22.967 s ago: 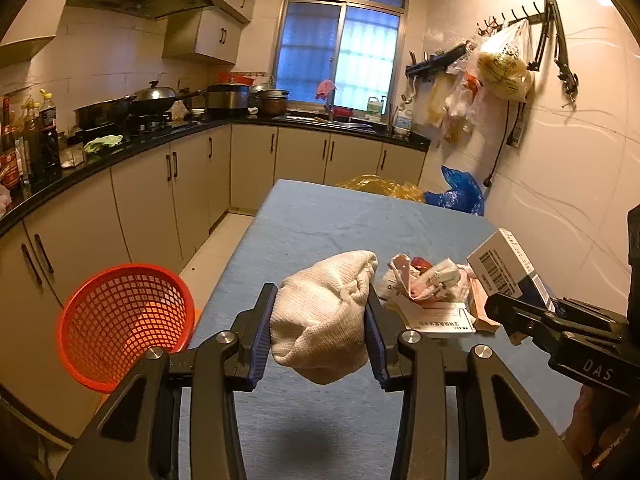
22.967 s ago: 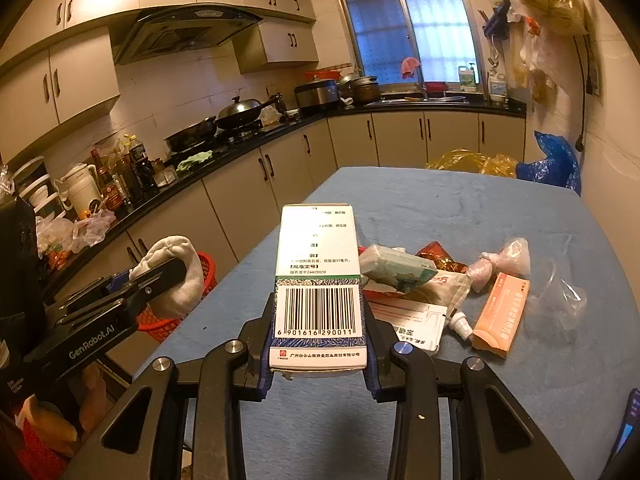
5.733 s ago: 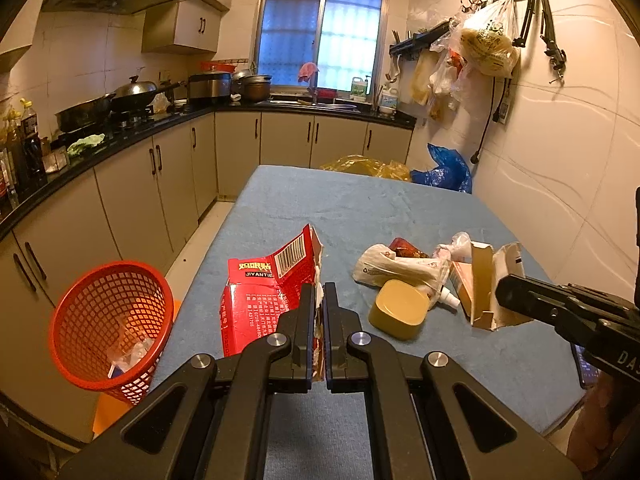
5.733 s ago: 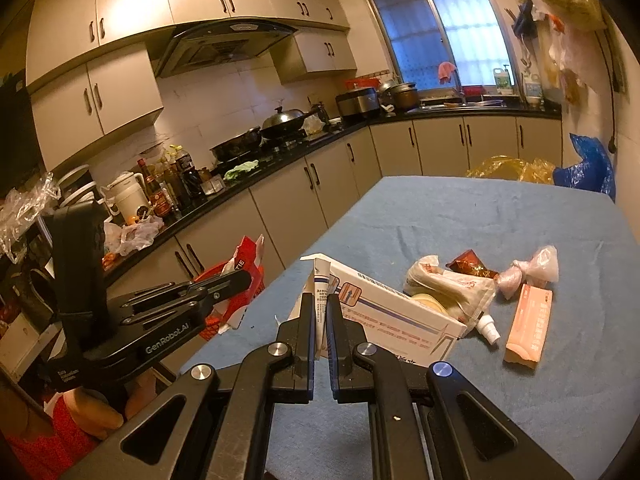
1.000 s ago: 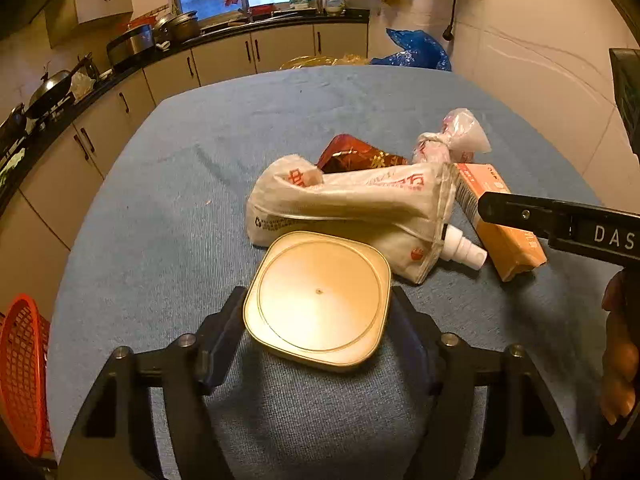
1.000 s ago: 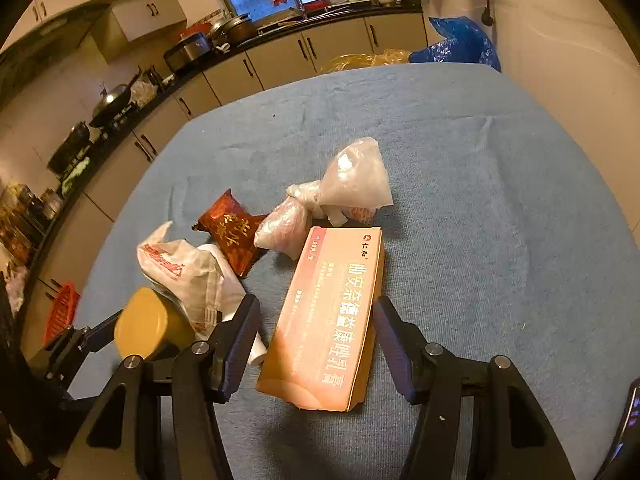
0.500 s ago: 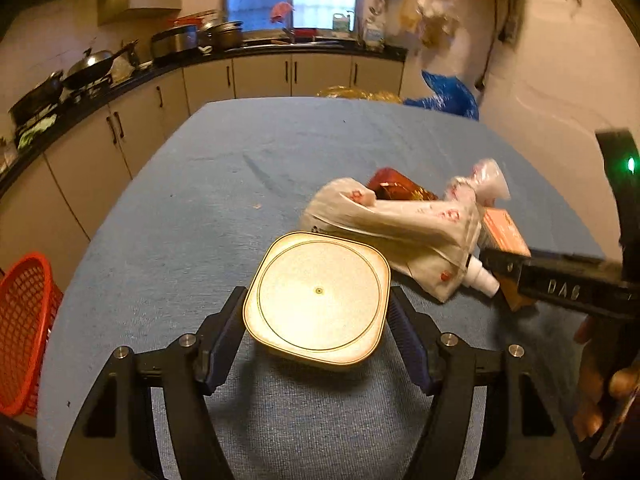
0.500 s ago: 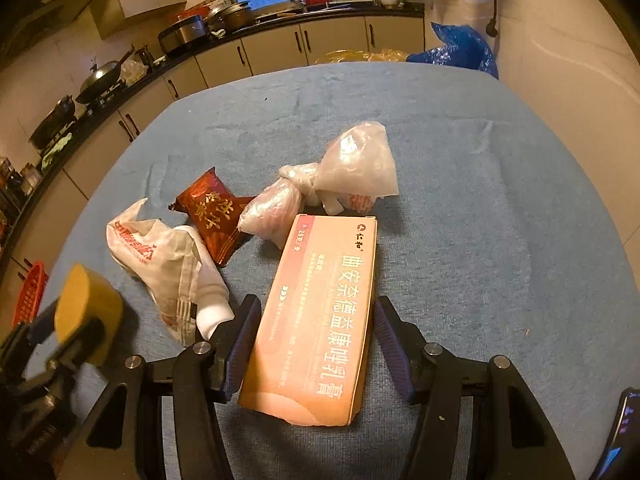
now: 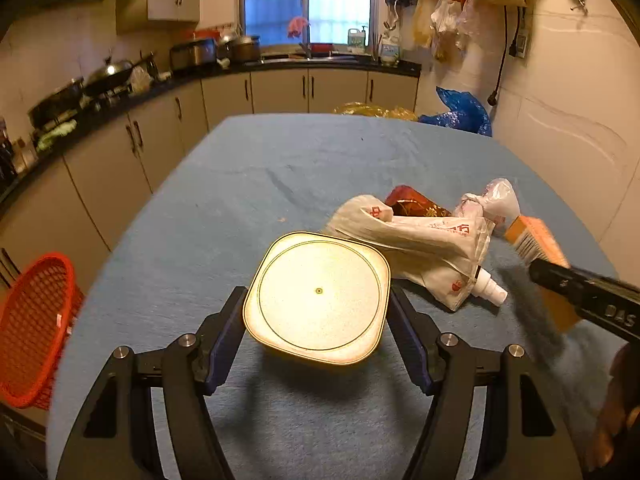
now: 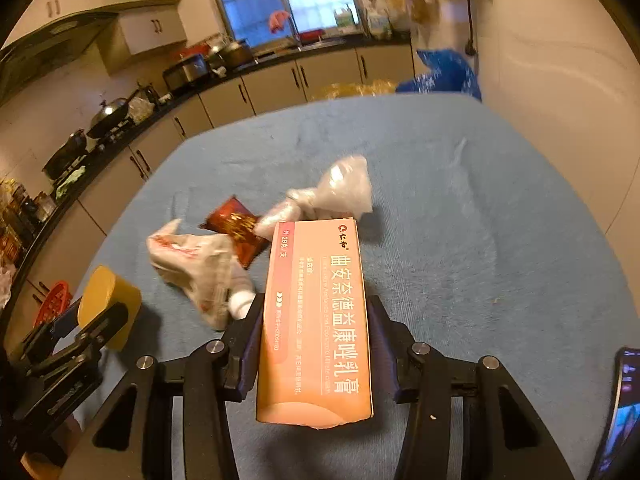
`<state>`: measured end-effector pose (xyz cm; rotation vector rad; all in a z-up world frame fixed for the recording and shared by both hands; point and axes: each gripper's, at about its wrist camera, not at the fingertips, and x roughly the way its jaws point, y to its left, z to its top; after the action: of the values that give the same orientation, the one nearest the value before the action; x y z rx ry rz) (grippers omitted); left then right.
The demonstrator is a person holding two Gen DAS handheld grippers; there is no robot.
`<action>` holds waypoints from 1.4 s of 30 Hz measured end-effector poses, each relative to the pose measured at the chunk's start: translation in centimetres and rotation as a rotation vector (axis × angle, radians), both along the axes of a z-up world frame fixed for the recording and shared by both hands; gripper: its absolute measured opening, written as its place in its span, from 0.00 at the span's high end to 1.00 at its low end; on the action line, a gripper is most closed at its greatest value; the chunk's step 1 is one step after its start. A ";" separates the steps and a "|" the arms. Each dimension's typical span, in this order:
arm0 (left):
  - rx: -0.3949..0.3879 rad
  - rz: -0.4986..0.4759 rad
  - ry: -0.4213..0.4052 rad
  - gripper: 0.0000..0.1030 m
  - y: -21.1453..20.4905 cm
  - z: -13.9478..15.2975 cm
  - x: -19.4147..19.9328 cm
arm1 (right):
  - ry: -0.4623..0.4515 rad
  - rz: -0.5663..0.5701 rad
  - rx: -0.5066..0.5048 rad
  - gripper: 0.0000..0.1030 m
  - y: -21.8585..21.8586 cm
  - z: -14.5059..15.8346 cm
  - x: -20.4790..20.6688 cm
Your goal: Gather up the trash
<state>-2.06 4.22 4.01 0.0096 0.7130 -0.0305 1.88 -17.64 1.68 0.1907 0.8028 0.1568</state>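
Observation:
My left gripper (image 9: 316,320) is shut on a cream-yellow square container (image 9: 316,296), held just above the blue tablecloth (image 9: 240,184) with its shadow beneath. In the right wrist view that container (image 10: 106,300) shows at the lower left. My right gripper (image 10: 316,332) has its jaws closing, and the pads press on a long pink box (image 10: 316,308). The left wrist view shows the pink box (image 9: 532,236) raised off the cloth. A white spouted pouch (image 9: 432,248), a dark red wrapper (image 9: 412,200) and a knotted clear bag (image 9: 496,200) lie on the table.
A red mesh basket (image 9: 32,320) stands on the floor off the table's left edge. Cabinets and a loaded counter run along the left and back. Blue and yellow bags (image 9: 460,112) sit beyond the far end. The wall is close on the right. A phone (image 10: 620,400) lies at the near right.
The right jaws have narrowed onto the pink box and raised it off the cloth. The left gripper has lifted the square container a little and swung left.

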 end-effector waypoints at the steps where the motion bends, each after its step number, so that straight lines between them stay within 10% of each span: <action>1: 0.009 0.001 -0.008 0.34 0.0 0.2 -0.3 | -0.011 0.011 -0.003 0.50 0.3 0.3 -0.4; 42: 0.046 0.122 -0.052 0.34 3.9 1.3 -4.4 | -0.073 0.249 -0.077 0.49 9.3 1.6 -5.2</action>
<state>-6.45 8.10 5.30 0.0108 0.6607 0.1029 -3.35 -8.32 3.24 0.0109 0.7571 0.3653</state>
